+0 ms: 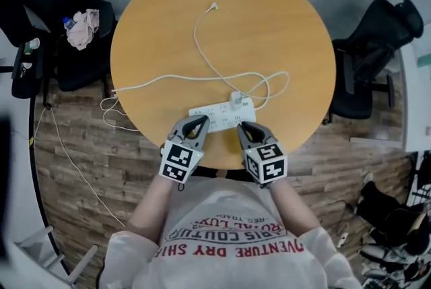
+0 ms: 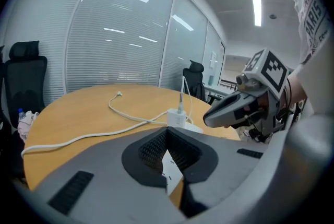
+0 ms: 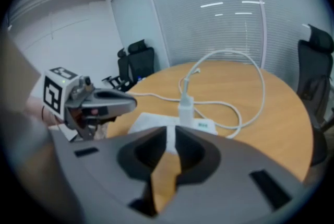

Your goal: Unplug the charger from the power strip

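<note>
**Charger seated in strip; extraction not begun**

Status: I judge the task to be at its opening stage. The charger [image 1: 236,98] stands upright in the power strip [image 1: 215,116], plugged in towards the strip's 3 o'clock end, with its white cable [image 1: 202,45] rising from the top and looping across the bench [image 1: 269,18]. Nothing is unplugged. All steps are left to do: approach, grip the charger body, steady the strip and pull the charger clear.

Location: in the head view the strip lies at the 6 o'clock edge of the round bench, just ahead of both tools.

Left gripper [image 1: 200,120]: the jaws are clenched tip to tip and grasp nothing. They sit over the strip's near edge around its middle, whether resting on it I cannot tell. The charger is near, at about 1 o'clock from them. In the left gripper view it stands just beyond the tips, slightly to 1 o'clock, clear of them.

Right gripper [image 1: 244,127]: the jaws are all but together, with only a thin slit between the tips and nothing in it. In the head view the charger sits at about 11 o'clock from them, close but apart. In the right gripper view it stands at 12 o'clock beyond the tips, nearly in line.

Finding: in my judgement the right gripper is better aligned for the pull, but its jaws must part before they can take the charger.
</note>
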{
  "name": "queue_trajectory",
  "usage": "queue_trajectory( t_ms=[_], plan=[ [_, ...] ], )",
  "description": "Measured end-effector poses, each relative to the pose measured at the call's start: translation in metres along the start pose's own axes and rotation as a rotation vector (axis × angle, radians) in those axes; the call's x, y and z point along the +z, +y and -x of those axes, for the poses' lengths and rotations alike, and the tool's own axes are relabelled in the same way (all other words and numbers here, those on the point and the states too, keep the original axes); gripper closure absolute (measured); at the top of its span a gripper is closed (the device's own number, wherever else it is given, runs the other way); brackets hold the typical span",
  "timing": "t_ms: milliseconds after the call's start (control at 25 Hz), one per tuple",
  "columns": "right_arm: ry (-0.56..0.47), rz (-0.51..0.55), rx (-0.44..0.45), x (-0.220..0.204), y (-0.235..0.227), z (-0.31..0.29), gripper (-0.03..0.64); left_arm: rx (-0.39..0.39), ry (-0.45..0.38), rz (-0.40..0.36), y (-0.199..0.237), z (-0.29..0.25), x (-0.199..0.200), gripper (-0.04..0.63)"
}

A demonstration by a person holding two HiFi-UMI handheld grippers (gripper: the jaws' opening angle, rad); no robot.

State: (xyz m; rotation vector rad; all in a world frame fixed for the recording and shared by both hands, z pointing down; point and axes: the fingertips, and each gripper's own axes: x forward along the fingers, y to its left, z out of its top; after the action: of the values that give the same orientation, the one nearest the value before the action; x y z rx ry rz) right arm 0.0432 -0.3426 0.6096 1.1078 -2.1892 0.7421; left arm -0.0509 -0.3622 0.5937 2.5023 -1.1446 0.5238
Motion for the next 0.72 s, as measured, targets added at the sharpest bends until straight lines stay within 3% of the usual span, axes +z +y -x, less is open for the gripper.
queue_trajectory(
  t_ms=[80,120,320,480,720],
  plan=[
    [0.014,0.000,-0.009,-0.001,-0.006,-0.012,0.465,-0.027,0.039,-0.005,-0.002,-0.015,-0.012,0.561],
    [0.022,0.000,-0.013,-0.001,-0.009,-0.017,0.443,-0.037,0.056,-0.002,-0.002,-0.020,-0.017,0.561],
    [0.064,0.005,-0.039,0.006,-0.019,-0.039,0.414,-0.046,0.108,0.037,-0.003,-0.042,-0.030,0.561],
    [0.112,0.011,-0.079,0.015,-0.033,-0.048,0.413,-0.001,0.130,0.104,0.001,-0.057,-0.033,0.561],
    [0.167,-0.014,-0.119,0.011,-0.038,-0.066,0.413,-0.014,0.230,0.095,0.001,-0.064,-0.049,0.561]
  ],
)
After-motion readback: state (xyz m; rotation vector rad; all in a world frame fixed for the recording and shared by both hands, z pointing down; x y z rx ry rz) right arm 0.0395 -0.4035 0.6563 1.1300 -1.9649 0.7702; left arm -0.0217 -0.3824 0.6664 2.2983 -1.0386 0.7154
